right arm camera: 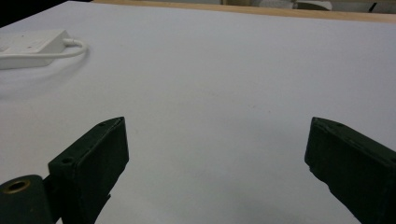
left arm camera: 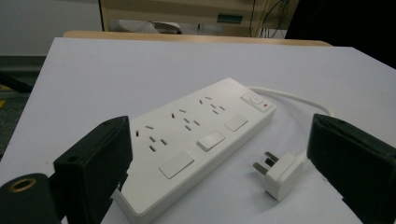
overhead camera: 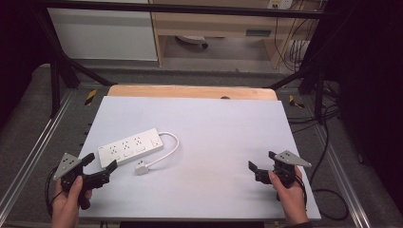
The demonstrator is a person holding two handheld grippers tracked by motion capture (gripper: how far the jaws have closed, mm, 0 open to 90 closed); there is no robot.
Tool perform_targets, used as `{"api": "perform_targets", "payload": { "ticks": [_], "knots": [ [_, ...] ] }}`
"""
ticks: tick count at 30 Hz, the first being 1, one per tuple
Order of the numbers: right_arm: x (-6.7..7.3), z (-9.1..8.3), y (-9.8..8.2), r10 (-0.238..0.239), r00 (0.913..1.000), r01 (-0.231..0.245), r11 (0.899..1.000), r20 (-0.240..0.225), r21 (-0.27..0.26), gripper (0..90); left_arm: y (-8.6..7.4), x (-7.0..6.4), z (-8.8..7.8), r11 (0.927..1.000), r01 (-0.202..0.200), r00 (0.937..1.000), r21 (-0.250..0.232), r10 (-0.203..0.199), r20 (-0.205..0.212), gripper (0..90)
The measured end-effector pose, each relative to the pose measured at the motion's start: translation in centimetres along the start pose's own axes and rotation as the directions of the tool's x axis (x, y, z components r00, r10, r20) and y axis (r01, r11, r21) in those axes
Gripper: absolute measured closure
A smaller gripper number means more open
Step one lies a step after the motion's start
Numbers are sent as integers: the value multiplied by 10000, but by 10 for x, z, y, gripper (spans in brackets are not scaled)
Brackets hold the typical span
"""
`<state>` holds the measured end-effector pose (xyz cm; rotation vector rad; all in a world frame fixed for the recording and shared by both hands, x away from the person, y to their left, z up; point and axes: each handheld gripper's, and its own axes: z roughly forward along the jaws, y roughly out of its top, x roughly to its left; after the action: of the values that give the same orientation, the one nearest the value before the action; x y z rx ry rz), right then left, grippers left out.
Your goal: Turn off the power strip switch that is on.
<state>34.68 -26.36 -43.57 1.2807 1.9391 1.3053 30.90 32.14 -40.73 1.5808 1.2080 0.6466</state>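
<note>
White power strip (overhead camera: pixel 129 146) lying flat on left half of pale table (overhead camera: pixel 214 123), cable (overhead camera: pixel 168 145) looping round to plug (overhead camera: pixel 141 167) just beside strip's near edge; left gripper (overhead camera: pixel 100 167) jaws spread wide, right at strip's near end, holding nothing; right gripper (overhead camera: pixel 263 161) also agape, over bare tabletop well apart from strip; left gripper view adds sockets, three rocker switches (left arm camera: pixel 209 140), plug prongs (left arm camera: pixel 264 163); right gripper view catches strip's end (right arm camera: pixel 29 45) far off upper left.
</note>
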Motion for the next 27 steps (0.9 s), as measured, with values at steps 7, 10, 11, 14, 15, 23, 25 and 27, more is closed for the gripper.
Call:
{"api": "perform_targets", "payload": {
  "ticks": [7, 10, 11, 14, 15, 23, 25, 27],
  "knots": [
    [3, 1, 1, -146, 9999, 146, 9999, -83, -3, 51, 0, 0, -1, 10000, -10, 10000, -13, 10, 76, 66],
    [4, 2, 1, -256, 9996, 257, 9996, -71, 113, 47, 0, -1, 0, 10000, 41, 10000, -81, -41, 44, 72],
    [4, 2, 1, -349, 9994, 349, 9993, -33, 99, 47, 0, -1, 0, 10000, 41, 10000, -81, -41, 44, 73],
    [5, 3, 1, -373, 9993, 373, 9993, -5, 57, 47, 1, -1, -1, 9998, 38, 10000, -184, -36, 91, 73],
    [6, 2, 2, -397, 9992, 397, 9992, -1, -52, 48, 1, -1, -1, 9997, 57, 9999, -223, -55, 91, 73],
    [6, 0, 4, -397, 9992, 397, 9986, 6, -337, 50, 1, -1, -2, 9995, 48, 9999, -301, -45, 93, 64],
    [5, -2, 5, -364, 9993, 367, 9979, 62, -541, 51, 1, -1, -2, 9995, 98, 9999, -307, -95, 95, 63],
    [5, -2, 5, -353, 9993, 356, 9977, 78, -569, 51, 1, -1, -2, 9995, 112, 9999, -304, -109, 107, 63]
  ]
}}
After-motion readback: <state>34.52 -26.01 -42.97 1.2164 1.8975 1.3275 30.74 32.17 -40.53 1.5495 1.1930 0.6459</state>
